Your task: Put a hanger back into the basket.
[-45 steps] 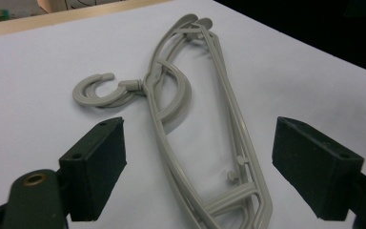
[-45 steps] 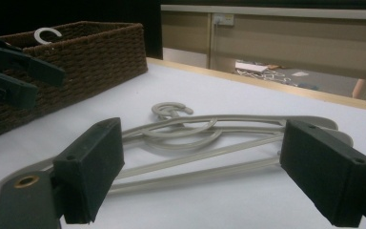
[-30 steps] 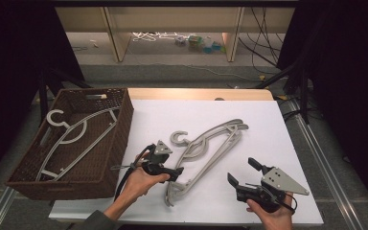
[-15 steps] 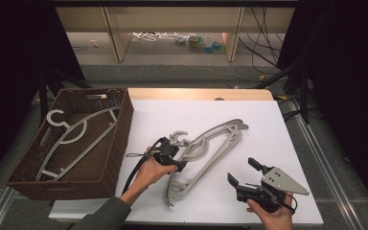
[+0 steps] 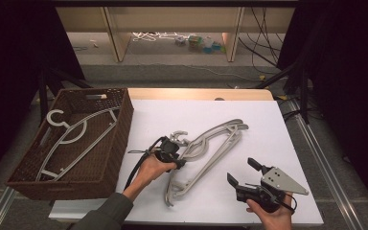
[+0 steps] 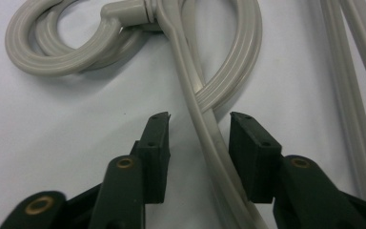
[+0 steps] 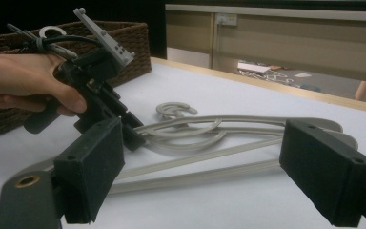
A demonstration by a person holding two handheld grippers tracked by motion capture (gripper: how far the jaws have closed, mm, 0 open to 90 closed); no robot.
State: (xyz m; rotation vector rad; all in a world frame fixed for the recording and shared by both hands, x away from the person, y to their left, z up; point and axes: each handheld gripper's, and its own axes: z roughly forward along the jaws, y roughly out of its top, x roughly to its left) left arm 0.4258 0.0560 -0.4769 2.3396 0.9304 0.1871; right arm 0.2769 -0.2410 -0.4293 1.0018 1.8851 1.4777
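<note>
Two grey plastic hangers (image 5: 211, 143) lie stacked on the white table (image 5: 268, 124), hooks pointing left. My left gripper (image 5: 175, 155) points down at them just below the hooks. In the left gripper view its jaws (image 6: 199, 117) straddle one hanger arm (image 6: 205, 129). The jaws have just been closing, and a small gap still shows on each side of the arm, so the pads do not press on it. My right gripper (image 5: 241, 170) rests at the front right, open with nothing between its fingers. The right gripper view shows the hangers (image 7: 195, 129) and the left gripper (image 7: 124, 126).
A brown wicker basket (image 5: 120, 139) stands at the table's left with another grey hanger (image 5: 76, 136) inside it. Past the table's far edge are a floor with cables and wooden shelf legs (image 5: 117, 33). Dark stands flank both sides.
My left hand has moved right and away from the front edge onto the hangers, and its jaws have narrowed around one hanger arm. The right gripper has stayed put.
</note>
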